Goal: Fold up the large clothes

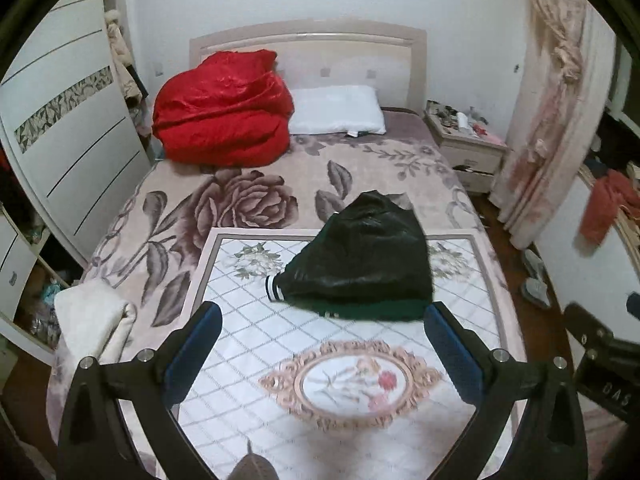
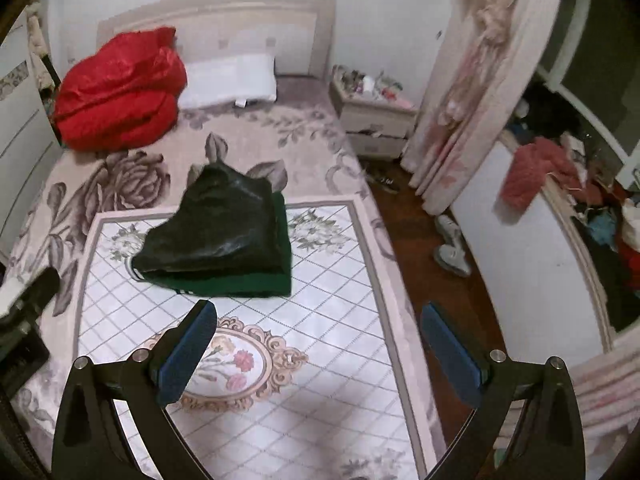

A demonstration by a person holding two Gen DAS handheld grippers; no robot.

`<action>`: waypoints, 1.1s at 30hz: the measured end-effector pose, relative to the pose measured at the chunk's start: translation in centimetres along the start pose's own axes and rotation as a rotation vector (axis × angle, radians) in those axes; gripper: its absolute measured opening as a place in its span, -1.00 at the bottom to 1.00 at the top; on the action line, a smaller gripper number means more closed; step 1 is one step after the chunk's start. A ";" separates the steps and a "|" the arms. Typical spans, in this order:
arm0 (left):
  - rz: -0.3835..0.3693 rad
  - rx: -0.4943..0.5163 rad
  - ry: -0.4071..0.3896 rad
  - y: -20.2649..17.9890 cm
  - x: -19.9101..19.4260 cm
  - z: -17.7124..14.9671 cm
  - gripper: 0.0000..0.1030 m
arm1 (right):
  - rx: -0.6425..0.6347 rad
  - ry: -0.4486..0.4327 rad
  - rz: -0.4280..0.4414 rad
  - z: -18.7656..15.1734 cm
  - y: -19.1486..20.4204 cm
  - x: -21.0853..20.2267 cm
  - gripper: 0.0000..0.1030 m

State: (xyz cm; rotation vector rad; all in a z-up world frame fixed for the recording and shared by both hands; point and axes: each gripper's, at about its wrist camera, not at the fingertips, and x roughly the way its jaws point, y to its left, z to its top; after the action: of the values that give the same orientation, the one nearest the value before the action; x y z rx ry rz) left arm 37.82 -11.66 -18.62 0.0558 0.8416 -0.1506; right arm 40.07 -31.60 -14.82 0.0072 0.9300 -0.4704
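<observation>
A folded black and green jacket [image 1: 362, 260] with a striped cuff lies on the white patterned mat [image 1: 280, 344] on the bed. It also shows in the right wrist view [image 2: 224, 240]. My left gripper [image 1: 322, 316] is open and empty, hovering just short of the jacket's near edge. My right gripper [image 2: 318, 316] is open and empty, above the mat [image 2: 312, 360] near the bed's right edge, in front of the jacket. The right gripper's body shows at the right edge of the left wrist view [image 1: 600, 352].
A red quilt [image 1: 224, 112] and white pillow [image 1: 340, 110] lie at the headboard. A folded cream garment [image 1: 92, 320] sits at the bed's left edge. A wardrobe [image 1: 68, 132] stands left. A nightstand [image 2: 376, 116], curtain [image 2: 468, 92], slippers [image 2: 452, 248] and cluttered counter [image 2: 560, 184] are right.
</observation>
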 end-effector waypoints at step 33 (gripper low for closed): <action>0.035 -0.028 -0.049 0.8 -25.3 -3.5 1.00 | -0.014 -0.212 0.107 -6.2 -8.1 -34.2 1.00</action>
State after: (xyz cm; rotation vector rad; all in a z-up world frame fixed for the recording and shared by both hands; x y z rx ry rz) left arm 18.74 -7.67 -2.08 0.0407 0.7928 -0.1071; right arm 14.85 -24.40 9.42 -0.0054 0.7204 -0.3581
